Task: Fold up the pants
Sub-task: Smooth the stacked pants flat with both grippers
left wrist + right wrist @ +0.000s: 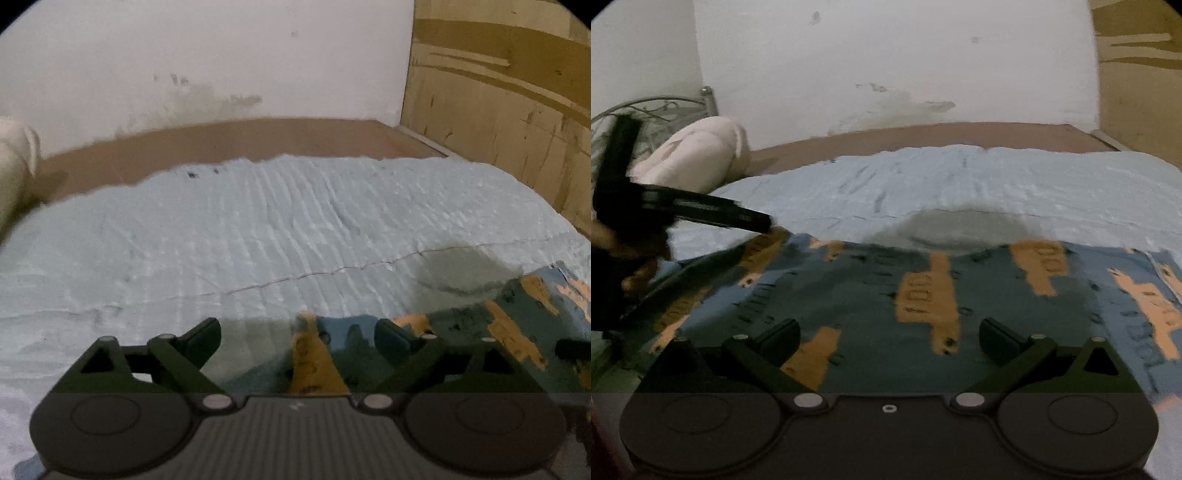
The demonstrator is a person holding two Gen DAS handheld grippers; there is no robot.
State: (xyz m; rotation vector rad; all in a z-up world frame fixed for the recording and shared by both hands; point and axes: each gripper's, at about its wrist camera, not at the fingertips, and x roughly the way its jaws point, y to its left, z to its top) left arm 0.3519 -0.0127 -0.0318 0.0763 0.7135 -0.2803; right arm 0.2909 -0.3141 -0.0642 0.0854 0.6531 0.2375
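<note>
Both grippers were spread wide with nothing pinched. Left gripper (297, 334) hovered over the near-left edge of the pants (480, 332), right gripper (888, 334) sat over their middle. Pants (923, 295) were dark blue with orange patches, lying flat on the bed's pale blue sheet (960, 177). Pillow (701, 155) sat back left by the wall (886, 55).

No legible text anywhere; only blurred, unreadable marks on the patterned pants (886, 288).
</note>
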